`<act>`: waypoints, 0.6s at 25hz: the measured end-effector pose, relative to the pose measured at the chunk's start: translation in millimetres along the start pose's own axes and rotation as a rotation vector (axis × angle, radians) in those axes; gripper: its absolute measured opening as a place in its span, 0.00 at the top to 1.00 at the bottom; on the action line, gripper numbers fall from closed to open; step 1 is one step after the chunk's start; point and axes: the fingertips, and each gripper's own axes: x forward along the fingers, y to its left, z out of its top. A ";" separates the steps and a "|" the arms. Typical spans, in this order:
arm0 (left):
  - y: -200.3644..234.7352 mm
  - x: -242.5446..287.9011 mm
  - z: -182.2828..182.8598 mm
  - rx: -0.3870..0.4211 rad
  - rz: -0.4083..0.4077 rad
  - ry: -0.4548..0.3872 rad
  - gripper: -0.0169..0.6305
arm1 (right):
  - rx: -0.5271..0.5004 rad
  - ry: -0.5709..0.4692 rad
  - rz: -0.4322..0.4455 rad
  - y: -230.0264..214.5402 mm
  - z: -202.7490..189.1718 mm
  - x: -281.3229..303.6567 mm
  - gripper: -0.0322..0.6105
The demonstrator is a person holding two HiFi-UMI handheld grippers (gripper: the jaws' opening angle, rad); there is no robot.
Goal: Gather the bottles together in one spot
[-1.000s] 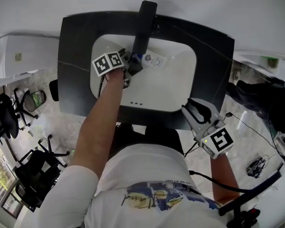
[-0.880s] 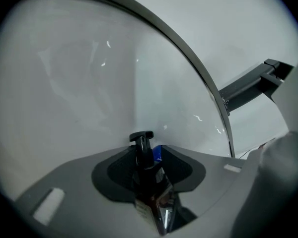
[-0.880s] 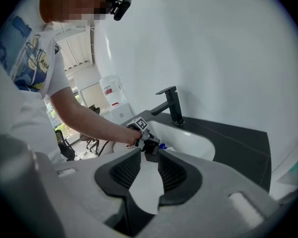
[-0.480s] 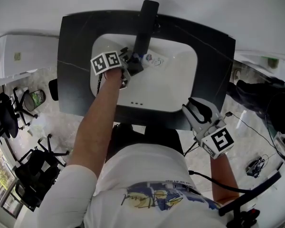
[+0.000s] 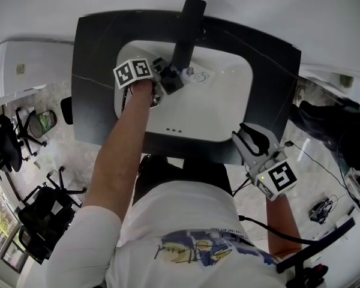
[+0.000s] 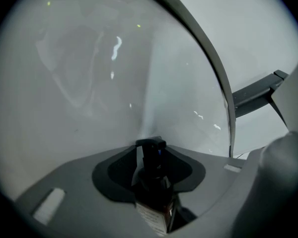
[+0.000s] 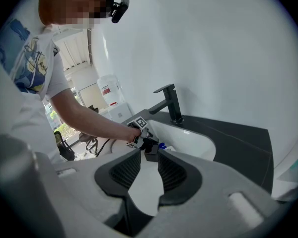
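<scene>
Clamping the dark bottle (image 6: 154, 198) is the left gripper (image 6: 150, 158).

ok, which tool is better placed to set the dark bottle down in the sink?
Left. The left tool is inside the sink, shut on the dark bottle. The right tool is open, empty, and off the counter's near edge.
</scene>
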 end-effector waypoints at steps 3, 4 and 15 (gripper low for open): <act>-3.6 3.1 -1.5 -0.001 -0.001 0.017 0.74 | -0.004 0.003 0.006 1.6 -0.2 2.8 0.78; -5.5 3.6 -1.5 0.000 -0.003 0.017 0.75 | -0.006 0.003 0.006 2.2 0.5 3.5 0.78; -43.0 -13.6 -11.4 0.136 -0.111 -0.026 0.83 | -0.014 -0.020 0.000 3.5 9.0 0.8 0.78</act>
